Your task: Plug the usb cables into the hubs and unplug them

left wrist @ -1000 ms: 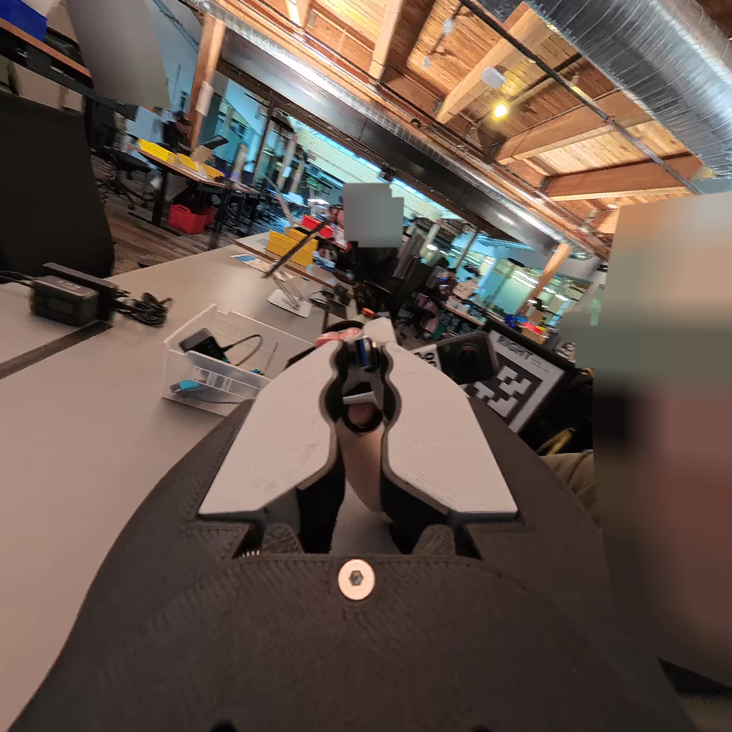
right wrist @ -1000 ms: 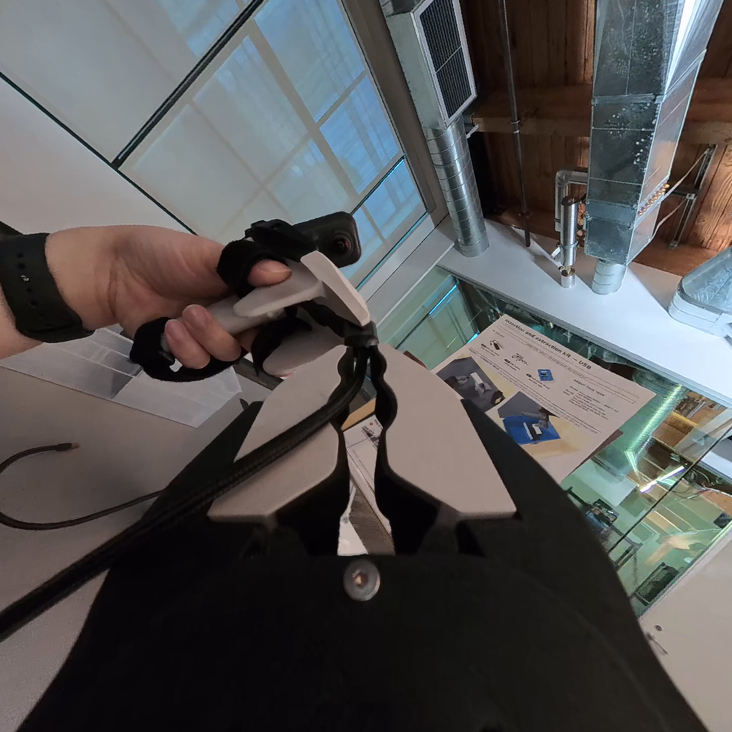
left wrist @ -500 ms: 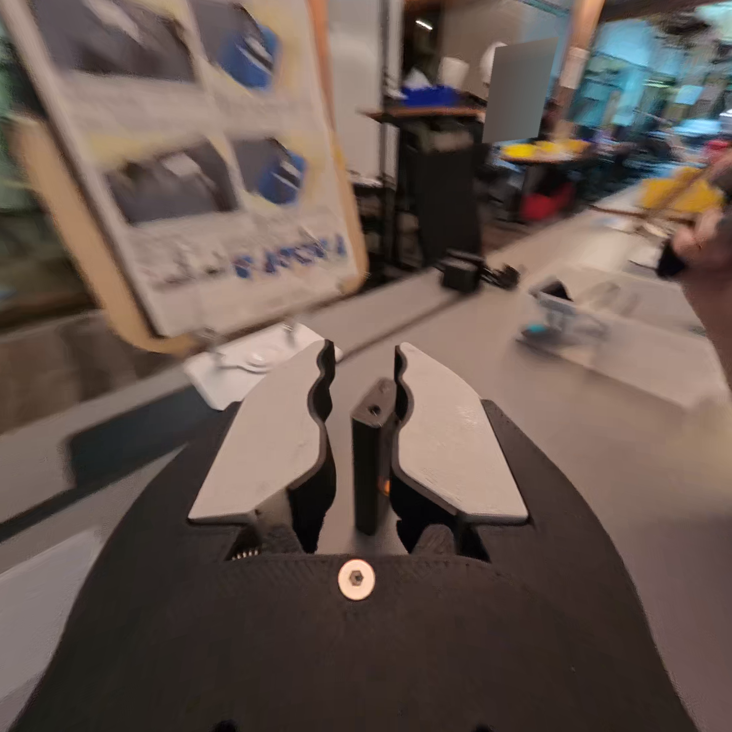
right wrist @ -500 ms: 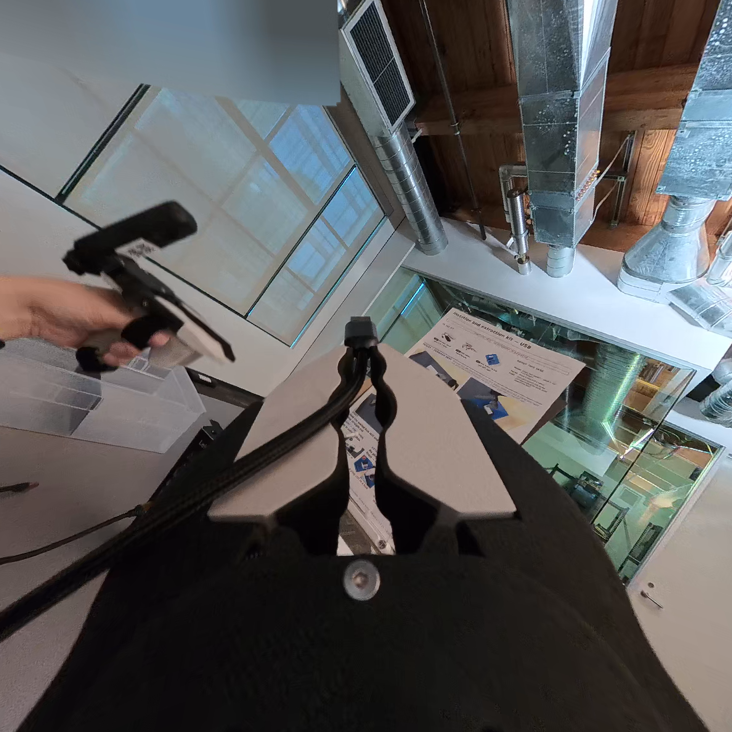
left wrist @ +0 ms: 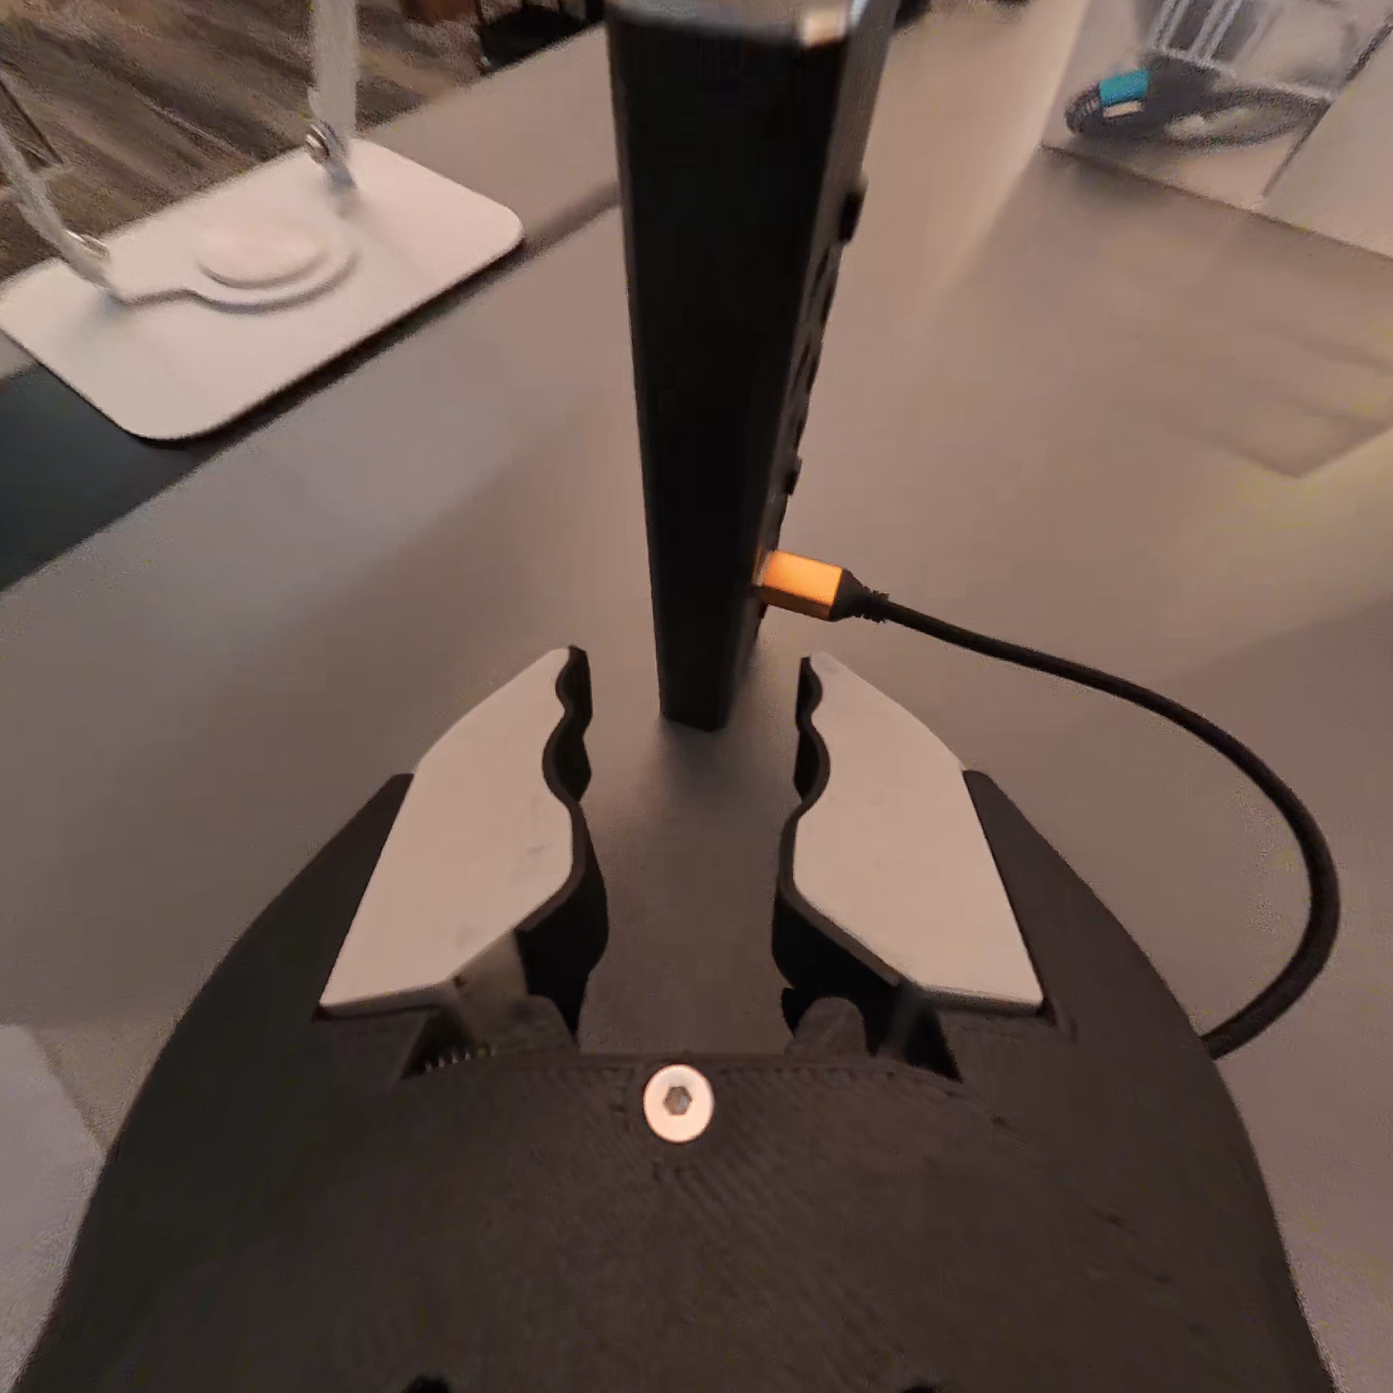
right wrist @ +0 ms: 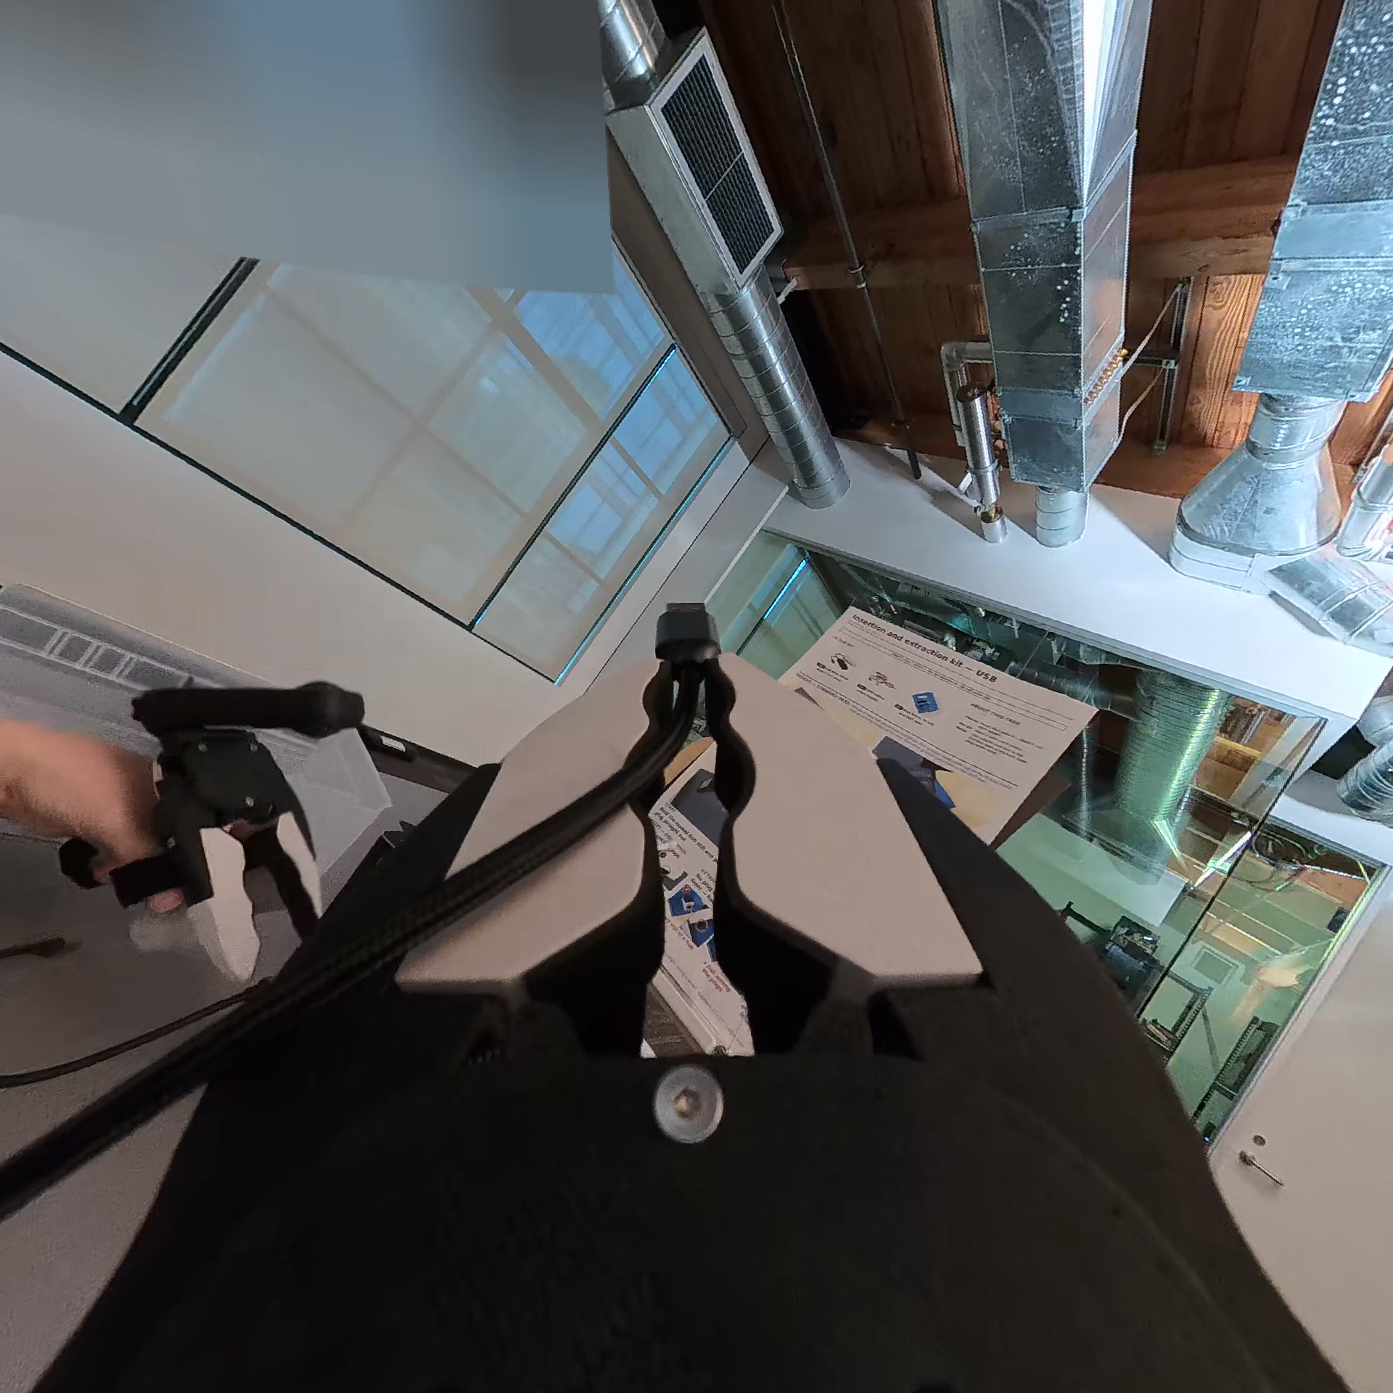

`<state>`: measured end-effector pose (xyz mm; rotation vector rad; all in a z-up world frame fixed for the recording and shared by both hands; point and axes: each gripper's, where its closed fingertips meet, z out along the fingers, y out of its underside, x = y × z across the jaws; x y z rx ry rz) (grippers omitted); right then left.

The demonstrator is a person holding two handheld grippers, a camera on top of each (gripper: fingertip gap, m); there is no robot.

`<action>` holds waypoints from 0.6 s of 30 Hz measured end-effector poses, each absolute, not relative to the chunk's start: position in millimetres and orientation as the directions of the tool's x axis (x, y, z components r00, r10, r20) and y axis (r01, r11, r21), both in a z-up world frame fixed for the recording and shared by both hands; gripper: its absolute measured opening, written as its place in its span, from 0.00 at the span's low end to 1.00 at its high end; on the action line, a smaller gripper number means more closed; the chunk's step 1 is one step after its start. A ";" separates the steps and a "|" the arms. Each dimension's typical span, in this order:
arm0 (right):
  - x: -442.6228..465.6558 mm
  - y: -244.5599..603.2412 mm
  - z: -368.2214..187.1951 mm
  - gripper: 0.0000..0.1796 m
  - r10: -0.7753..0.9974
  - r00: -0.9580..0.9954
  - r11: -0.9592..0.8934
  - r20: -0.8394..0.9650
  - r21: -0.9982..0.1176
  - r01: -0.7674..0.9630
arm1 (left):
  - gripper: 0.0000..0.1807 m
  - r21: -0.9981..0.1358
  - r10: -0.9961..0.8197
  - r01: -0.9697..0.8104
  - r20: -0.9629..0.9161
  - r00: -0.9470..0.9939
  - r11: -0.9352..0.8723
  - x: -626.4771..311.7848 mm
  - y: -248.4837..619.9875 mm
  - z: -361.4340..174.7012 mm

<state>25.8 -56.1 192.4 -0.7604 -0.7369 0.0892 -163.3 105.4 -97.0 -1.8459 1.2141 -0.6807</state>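
In the left wrist view a long black USB hub (left wrist: 724, 301) lies on the grey table (left wrist: 1055, 452), running away from me. My left gripper (left wrist: 690, 663) is open; the hub's near end sits between the fingertips with a gap on each side. An orange plug (left wrist: 799, 584) is in a port on the hub's right side, and its black braided cable (left wrist: 1206, 754) loops right and back. My right gripper (right wrist: 686, 671) is raised and shut on another black braided cable (right wrist: 528, 852), whose black USB plug (right wrist: 682, 633) sticks out past the fingertips. The left gripper (right wrist: 271, 844) shows low at the left there.
A white stand base (left wrist: 249, 279) sits on the table at the far left. A clear bin (left wrist: 1244, 83) with a teal plug and cables is at the far right. A printed instruction sheet (right wrist: 942, 701) stands behind the right gripper. A thin cable (right wrist: 113, 1055) lies on the table. The grippers' ends are close to 40 cm from one another. The white stand base (left wrist: 249, 279) is closer to my left gripper, around 30 cm from its tips; the right tips are 55 cm off.
The left gripper swung away from the right gripper's plug, came down to the table and opened, letting go of the hub. The right gripper kept its hold on the cable.
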 end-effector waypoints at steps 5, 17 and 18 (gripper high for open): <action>24.3 -55.4 191.2 0.04 0.336 0.739 0.733 0.585 -0.655 0.185 | 0.33 -0.835 -0.936 -0.506 0.028 0.350 -0.214 -150.2 113.0 -119.1; 22.5 -46.0 183.5 0.04 0.344 0.724 0.712 0.598 -0.668 0.214 | 0.16 -0.811 -0.971 -0.567 0.006 0.238 -0.145 -119.9 119.2 -132.3; 22.0 -45.6 182.9 0.04 0.344 0.722 0.712 0.600 -0.668 0.216 | 0.16 -0.811 -0.971 -0.564 0.023 0.236 -0.156 -119.9 119.2 -132.2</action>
